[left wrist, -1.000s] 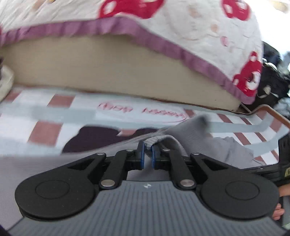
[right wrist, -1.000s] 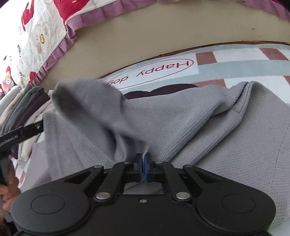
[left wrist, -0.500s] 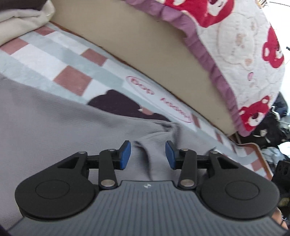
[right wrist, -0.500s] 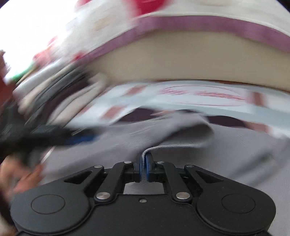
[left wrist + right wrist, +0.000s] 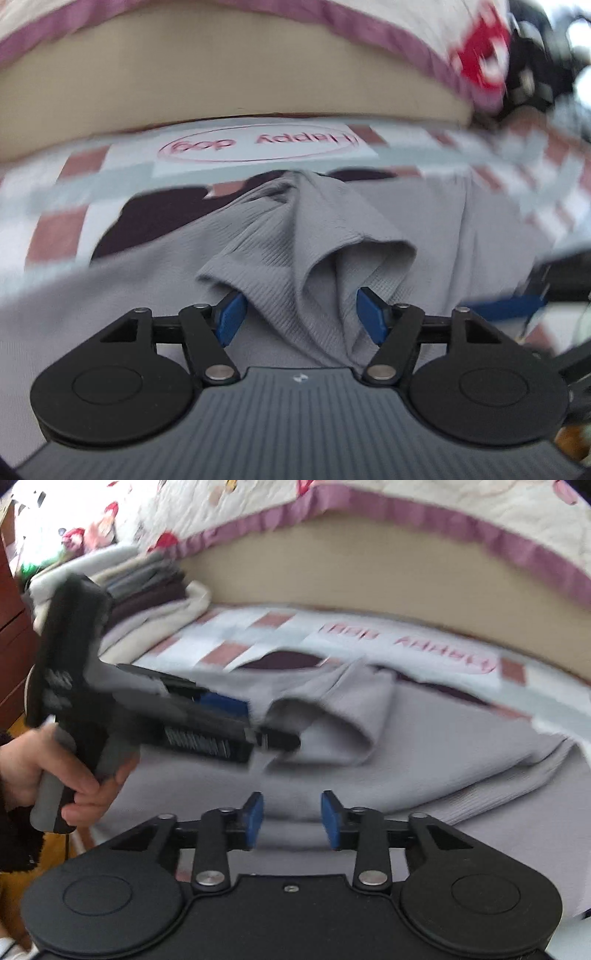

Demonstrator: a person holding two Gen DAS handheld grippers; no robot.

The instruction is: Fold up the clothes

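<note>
Grey ribbed knit garment (image 5: 332, 236) spread mostly flat on a checked mat (image 5: 74, 184) printed "Happy dog", lying in front of and under both tongs. Fabric is a plain light grey, fine waffle/rib texture. One sleeve end or cuff is bunched up in a loose open fold with a hollow pocket, standing right ahead of the left tongs (image 5: 301, 319); the folds run down between the blue pads (image 5: 232, 319), which are apart and opening, not pressing on the cloth. Right tongs (image 5: 291, 818) also opening, moderate gap, only flat grey fabric seen below between the pads, nothing pinched. From the right wrist view the left tongs come in from the left, held by a hand (image 5: 55, 771) with a dark fuzzy sleeve, tips at the bunched cuff (image 5: 332, 716). Beyond the garment: a beige bed side (image 5: 369, 576) and a quilt with purple trim (image 5: 406, 513). Stack of folded clothes (image 5: 147, 590) far left of the right tongs. Edges motion-blurred.
</note>
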